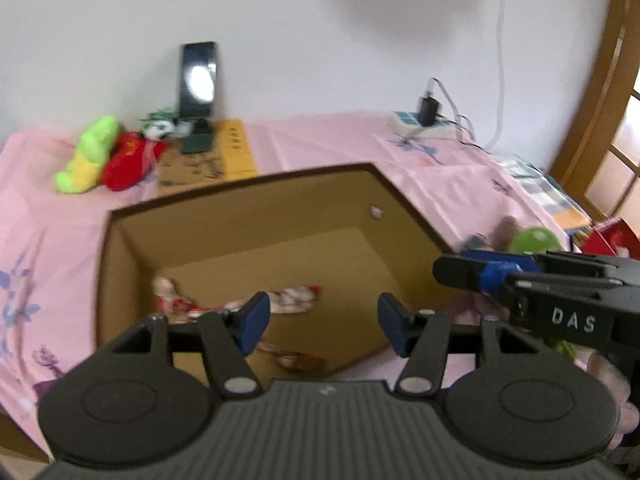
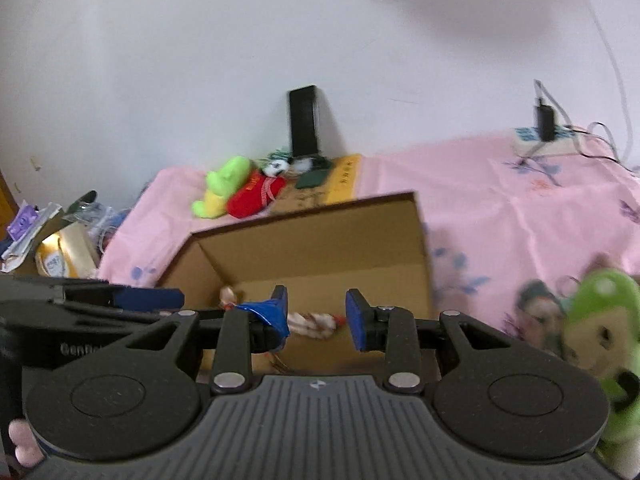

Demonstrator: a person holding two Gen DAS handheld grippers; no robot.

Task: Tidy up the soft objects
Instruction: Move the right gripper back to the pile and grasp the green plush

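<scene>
Left tool (image 1: 320, 322): pads apart, empty, over cardboard box (image 1: 240, 220). Right tool (image 2: 316, 316): apart, empty. Green plush (image 2: 604, 344) beside right tool: light, squashy; pinch body.

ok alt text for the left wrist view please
The left gripper hangs open and empty over an open brown cardboard box holding small red-and-white soft toys, on a pink floral cloth. A green-and-yellow plush lies beyond.

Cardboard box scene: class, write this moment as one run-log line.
left gripper: open, empty | right gripper: open, empty | cardboard box: small soft toys inside | green-yellow plush, red plush: outside, near wall
</scene>
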